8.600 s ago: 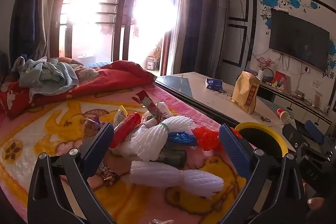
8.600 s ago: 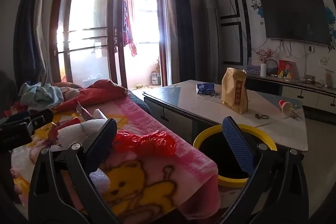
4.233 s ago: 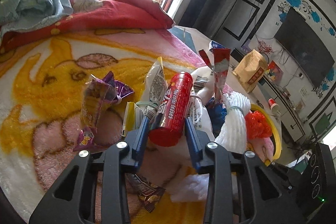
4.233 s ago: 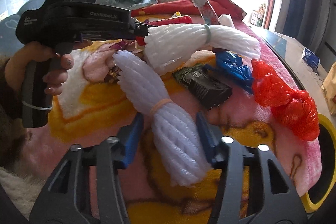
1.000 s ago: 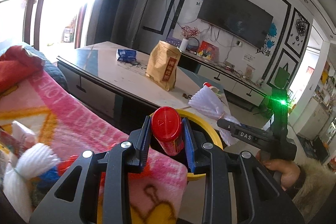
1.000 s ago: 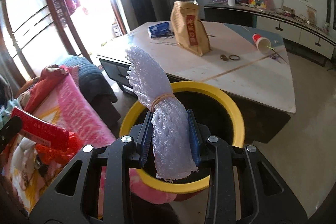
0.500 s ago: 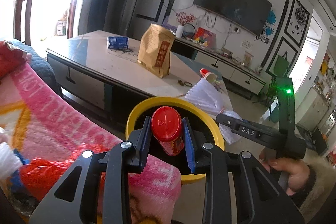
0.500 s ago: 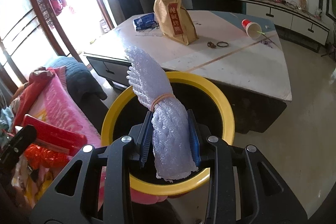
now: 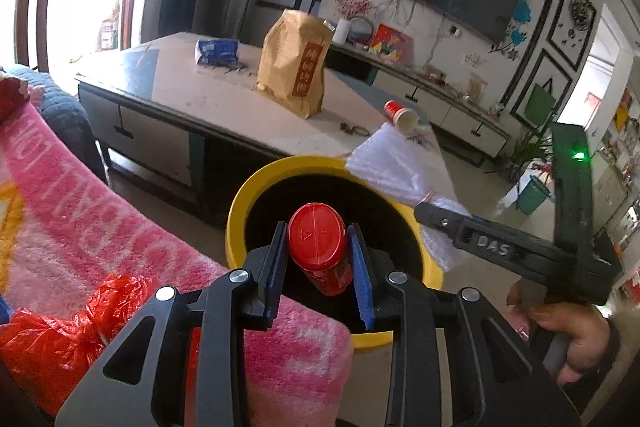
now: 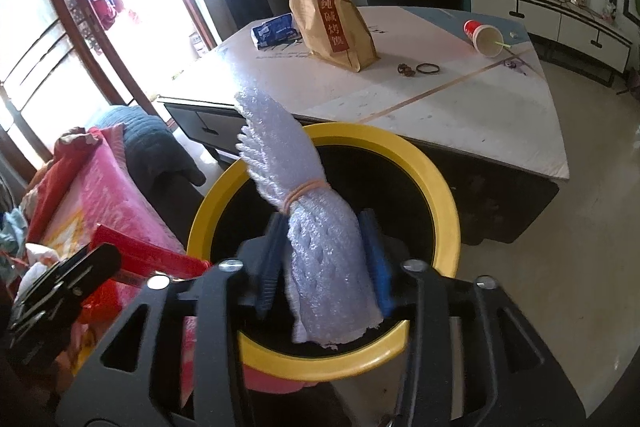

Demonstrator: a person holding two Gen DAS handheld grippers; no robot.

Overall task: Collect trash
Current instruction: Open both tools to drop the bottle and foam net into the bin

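Observation:
A yellow-rimmed black bin (image 9: pixel 240 211) (image 10: pixel 440 187) stands on the floor between the pink blanket and the low table. My left gripper (image 9: pixel 316 227) hangs over its mouth with a red can (image 9: pixel 316 243) between its blue pads; the jaws are opening and the pads look just off the can. My right gripper (image 10: pixel 322 217) is also above the bin. A white foam-net bundle (image 10: pixel 320 259) tied with a rubber band stands between its fingers. Those jaws are opening too, blurred, with a gap at the left pad. The bundle (image 9: pixel 392 171) also shows in the left wrist view.
A low table (image 10: pixel 460 107) just behind the bin carries a brown paper bag (image 10: pixel 332 23), a blue pack (image 10: pixel 272 31) and a tipped red paper cup (image 10: pixel 482 37). A red plastic bag (image 9: pixel 52 331) lies on the pink blanket (image 9: pixel 100 227). A hand (image 9: pixel 568 331) holds the right tool.
Both grippers have sunk closer over the bin's mouth. Their fingers now stand a little wider apart around the can and the foam bundle than half a second ago.

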